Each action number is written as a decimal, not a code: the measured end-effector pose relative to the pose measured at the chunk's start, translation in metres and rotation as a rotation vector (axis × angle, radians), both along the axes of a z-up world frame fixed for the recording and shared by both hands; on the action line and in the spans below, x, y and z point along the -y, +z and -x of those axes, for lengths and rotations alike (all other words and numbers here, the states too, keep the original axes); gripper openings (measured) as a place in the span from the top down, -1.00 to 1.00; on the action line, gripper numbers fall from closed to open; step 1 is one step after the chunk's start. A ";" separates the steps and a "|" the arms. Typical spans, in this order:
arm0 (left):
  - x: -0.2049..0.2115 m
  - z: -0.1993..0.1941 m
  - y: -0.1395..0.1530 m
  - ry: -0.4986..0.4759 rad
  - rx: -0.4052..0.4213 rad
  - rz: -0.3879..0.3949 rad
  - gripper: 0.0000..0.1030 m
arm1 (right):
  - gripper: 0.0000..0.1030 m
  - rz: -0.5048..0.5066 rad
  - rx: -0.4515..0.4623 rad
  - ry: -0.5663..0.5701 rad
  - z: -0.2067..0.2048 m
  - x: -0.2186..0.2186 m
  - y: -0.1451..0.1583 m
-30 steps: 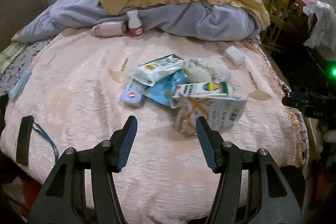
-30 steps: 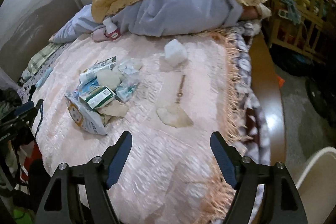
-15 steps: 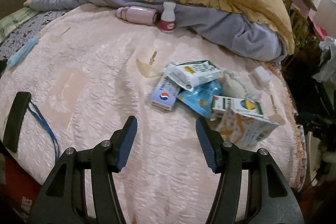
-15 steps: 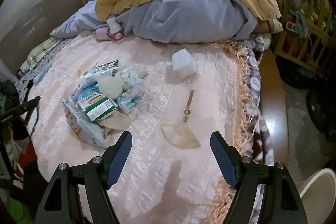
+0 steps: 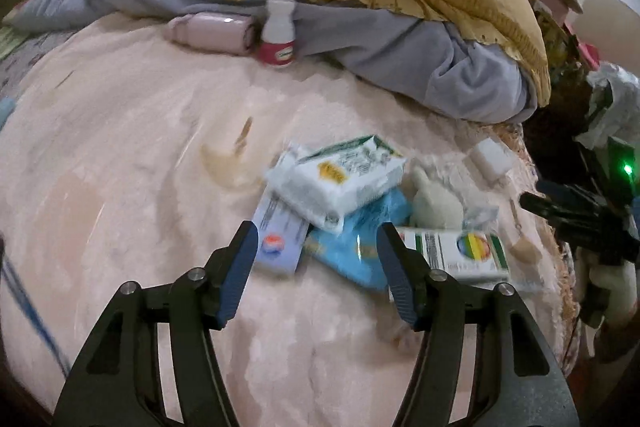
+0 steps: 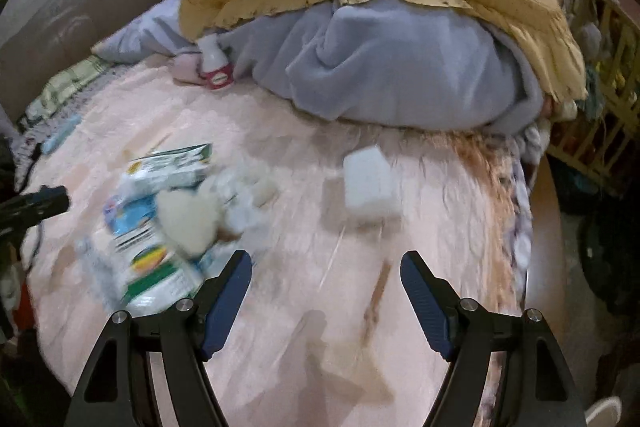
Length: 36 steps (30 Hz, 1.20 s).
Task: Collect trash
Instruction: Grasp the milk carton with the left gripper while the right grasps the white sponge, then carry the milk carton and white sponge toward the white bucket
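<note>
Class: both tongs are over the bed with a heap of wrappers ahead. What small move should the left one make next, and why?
Probably ease the left tongs down onto the blue wrapper: their jaws stand open and empty, with that wrapper lying right between the tips.

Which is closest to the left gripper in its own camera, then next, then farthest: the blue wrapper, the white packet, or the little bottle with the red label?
1. Blue wrapper: nearest, lying just past the left gripper, between its fingertips.
2. White packet: next, resting on top of the pile, farther up the bed.
3. Little bottle: farthest, standing upright against the grey blanket.
</note>
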State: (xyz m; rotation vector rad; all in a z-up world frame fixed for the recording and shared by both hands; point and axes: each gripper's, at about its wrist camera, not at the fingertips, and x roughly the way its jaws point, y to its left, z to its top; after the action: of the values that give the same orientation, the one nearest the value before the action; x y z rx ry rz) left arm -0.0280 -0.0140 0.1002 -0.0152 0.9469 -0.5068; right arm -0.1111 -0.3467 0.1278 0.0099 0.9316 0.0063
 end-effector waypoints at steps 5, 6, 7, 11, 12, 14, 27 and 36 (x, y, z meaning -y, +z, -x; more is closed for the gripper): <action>0.044 -0.031 -0.012 -0.177 0.029 -0.083 -0.19 | -0.45 0.050 -0.038 -0.036 -0.042 0.007 -0.021; 0.052 -0.035 -0.015 -0.209 0.034 -0.110 -0.19 | -0.45 0.058 -0.043 -0.039 -0.047 0.009 -0.024; 0.061 -0.038 -0.019 -0.245 0.049 -0.150 -0.19 | -0.45 0.067 -0.048 -0.042 -0.052 0.010 -0.026; 0.090 -0.050 -0.037 -0.332 0.087 -0.307 -0.19 | -0.45 0.067 -0.059 -0.043 -0.070 0.017 -0.033; 0.094 -0.053 -0.039 -0.344 0.097 -0.328 -0.19 | -0.45 0.064 -0.068 -0.033 -0.074 0.016 -0.036; 0.101 -0.058 -0.040 -0.354 0.103 -0.346 -0.19 | -0.45 0.073 -0.083 -0.019 -0.079 0.014 -0.041; 0.105 -0.092 -0.049 -0.314 -0.018 -0.236 -0.32 | 0.26 0.004 -0.055 0.014 -0.066 0.014 -0.041; 0.065 -0.053 0.003 -0.240 -0.001 -0.050 -0.32 | 0.26 -0.080 0.045 0.057 0.006 0.001 0.004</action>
State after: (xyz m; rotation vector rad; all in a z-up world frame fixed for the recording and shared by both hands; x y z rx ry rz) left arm 0.0249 -0.0791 0.1028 0.1447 0.9675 -0.7042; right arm -0.1171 -0.3474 0.1323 0.0577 0.8855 0.0960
